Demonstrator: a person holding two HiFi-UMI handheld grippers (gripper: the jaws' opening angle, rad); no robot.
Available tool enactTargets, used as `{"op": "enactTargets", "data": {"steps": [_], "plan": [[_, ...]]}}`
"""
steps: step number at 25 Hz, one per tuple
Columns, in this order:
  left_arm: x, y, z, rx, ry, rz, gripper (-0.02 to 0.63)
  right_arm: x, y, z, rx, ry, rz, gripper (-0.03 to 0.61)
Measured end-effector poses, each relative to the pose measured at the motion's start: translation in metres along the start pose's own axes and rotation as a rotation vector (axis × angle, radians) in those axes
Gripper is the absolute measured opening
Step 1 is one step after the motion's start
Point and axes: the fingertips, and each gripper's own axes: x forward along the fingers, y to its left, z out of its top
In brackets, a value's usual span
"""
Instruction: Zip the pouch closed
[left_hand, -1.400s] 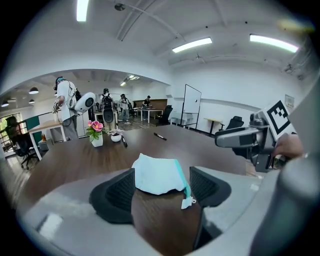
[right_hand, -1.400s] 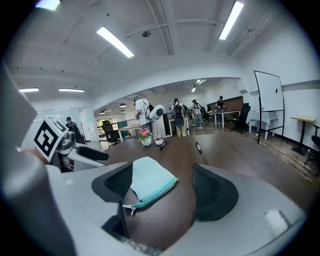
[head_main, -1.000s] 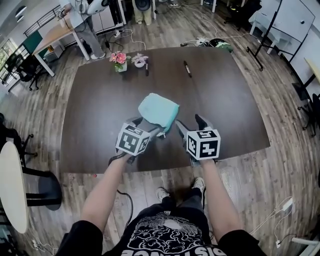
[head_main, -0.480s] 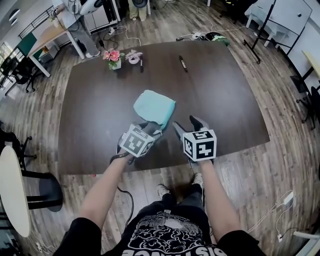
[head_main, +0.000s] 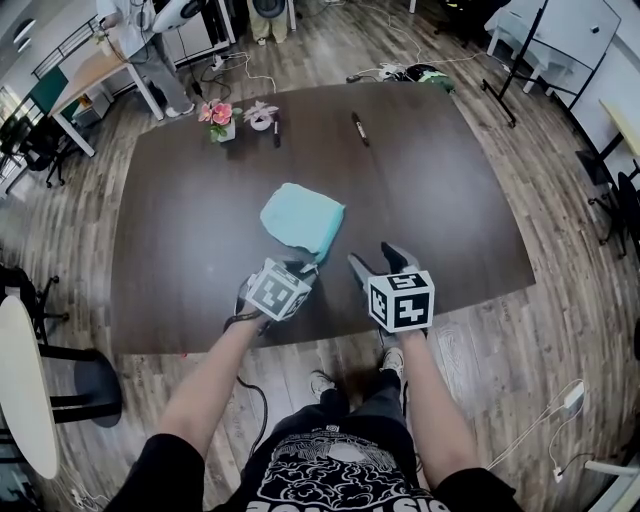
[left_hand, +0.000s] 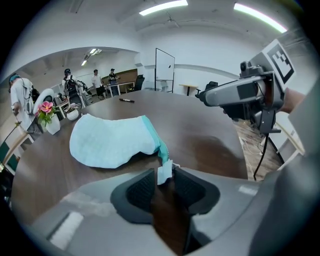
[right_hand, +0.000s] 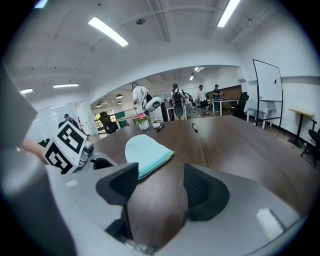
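Note:
A light teal pouch (head_main: 300, 218) lies flat on the dark table (head_main: 180, 230), with its zipper edge along its right side. My left gripper (head_main: 300, 270) is at the pouch's near corner. In the left gripper view the pouch (left_hand: 107, 140) ends in a small pale tab (left_hand: 164, 173), which stands between the left gripper (left_hand: 164, 181) pads. Those jaws have just been closing around the tab, and a thin gap still shows. My right gripper (head_main: 377, 258) hovers open just right of the pouch, over bare wood. In the right gripper view the gripper (right_hand: 160, 187) holds nothing, and the pouch (right_hand: 145, 152) lies ahead to the left.
At the far edge of the table stand a small pot of pink flowers (head_main: 220, 118), a white roll (head_main: 260, 118) and a pen (head_main: 276, 128). A black marker (head_main: 357, 128) lies further right. The table's near edge (head_main: 330, 335) is just under my hands. People stand in the background.
Both grippers have come down toward the table. The left one has moved to the pouch's near corner and its jaws have narrowed round the tab. The right one sank slightly.

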Motion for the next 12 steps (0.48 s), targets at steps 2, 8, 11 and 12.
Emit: {"op": "enactTargets", "data": {"steps": [2, 8, 11, 12], "plan": [[0.000, 0.002, 0.001, -0.003, -0.006, 0.012, 0.093, 0.000, -0.003, -0.001, 0.001, 0.005, -0.002, 0.285], [-0.007, 0.003, 0.011, -0.056, -0.048, 0.002, 0.021, 0.001, -0.004, -0.001, -0.011, 0.014, 0.014, 0.285], [-0.016, 0.006, 0.020, -0.104, -0.077, -0.014, 0.021, 0.004, 0.000, 0.007, -0.028, 0.015, 0.039, 0.285], [-0.020, 0.007, 0.023, -0.123, -0.089, -0.020, 0.021, 0.005, 0.001, 0.010, -0.035, 0.015, 0.048, 0.285]]}}
